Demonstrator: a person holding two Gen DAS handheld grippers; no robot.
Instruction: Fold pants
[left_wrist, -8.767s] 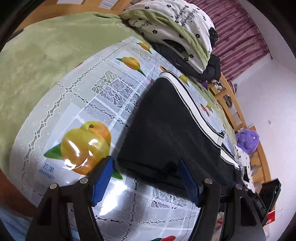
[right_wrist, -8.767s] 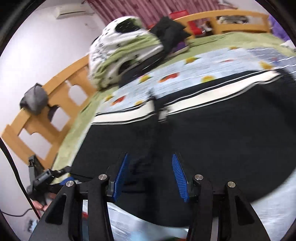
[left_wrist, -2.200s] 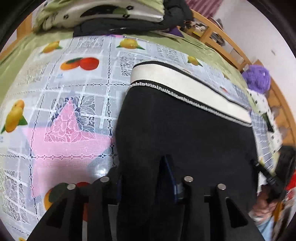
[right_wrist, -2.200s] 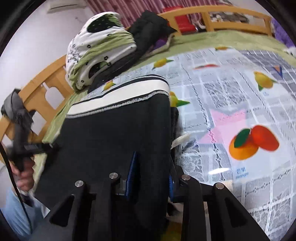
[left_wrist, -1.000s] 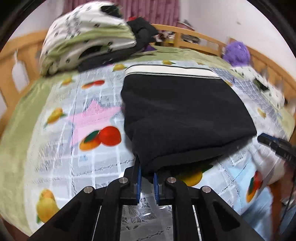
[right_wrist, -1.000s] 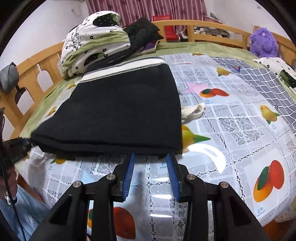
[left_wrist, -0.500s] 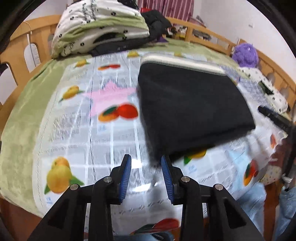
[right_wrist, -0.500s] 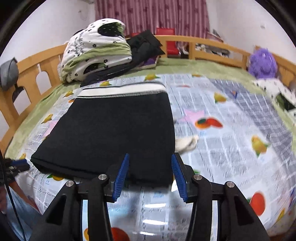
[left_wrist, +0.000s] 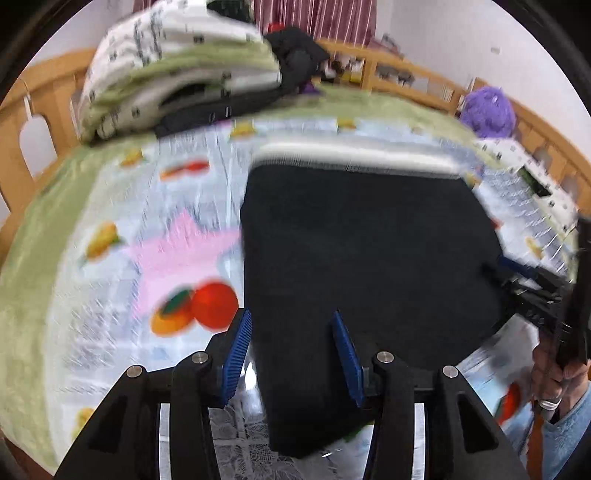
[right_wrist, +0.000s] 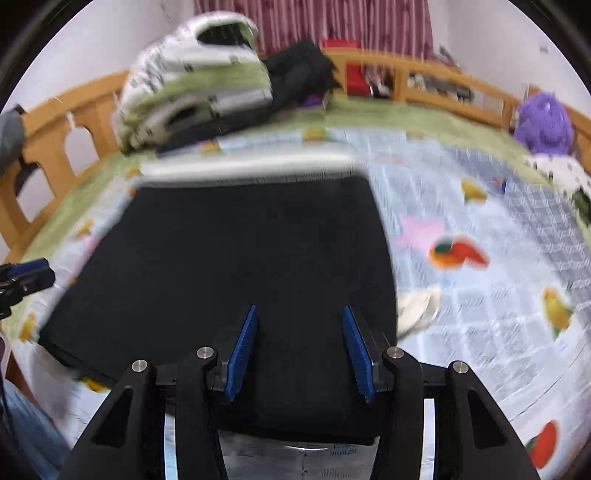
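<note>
Wooden bed rail (right_wrist: 436, 88); maroon curtain (right_wrist: 332, 18); white walls (right_wrist: 498, 44).

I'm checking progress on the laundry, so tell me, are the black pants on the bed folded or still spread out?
Folded. The black pants lie as one compact rectangle, waistband at the far edge, no legs showing.

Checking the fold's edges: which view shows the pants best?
The right wrist view: the pants show whole, white waistband to near edge. The left wrist view crops the pants slightly, the right gripper covering one corner.
</note>
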